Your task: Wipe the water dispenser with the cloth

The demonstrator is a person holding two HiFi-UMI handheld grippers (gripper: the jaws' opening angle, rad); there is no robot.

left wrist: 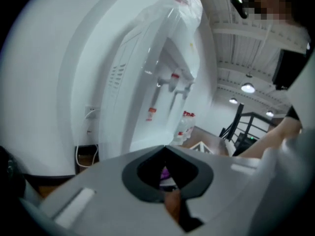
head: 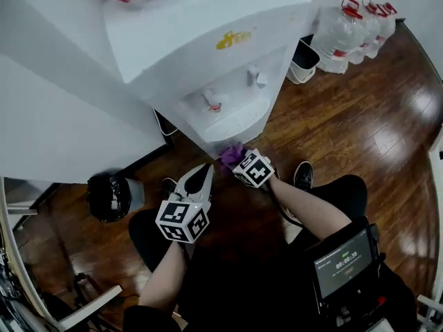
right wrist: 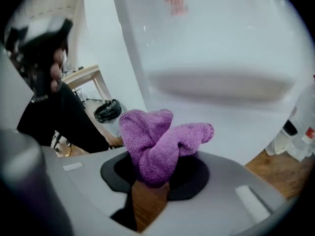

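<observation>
Purple knitted microfibre cloth (head: 230,155) sits bunched in the right gripper (head: 236,162). The jaws stand part open and are clamped on its lower fold, and most of the fabric sticks out loose past the tips. It is held low at the front of the white plastic water dispenser (head: 208,40), just under the recessed drip tray (head: 234,124). Cannot tell if cloth and panel touch.

The left gripper (head: 206,171) is fully closed and holds nothing. It is just beside the right one and points at the same lower panel.

Risks, judged from this:
- The grip is on one fold only, so dragging against the panel may pull the cloth free and drop it on the dark wooden floor (head: 346,130).
- The loose bulk flops sideways. If it folds back, bare jaw tips rather than fabric may scrape the plastic.
- Wiping upward brings the red-tipped tap (head: 212,104) and the pale tap (head: 257,77) into the path. A knock on a lever could let water out.
- The two grippers are close together, so a wide stroke could bump the left one.
</observation>
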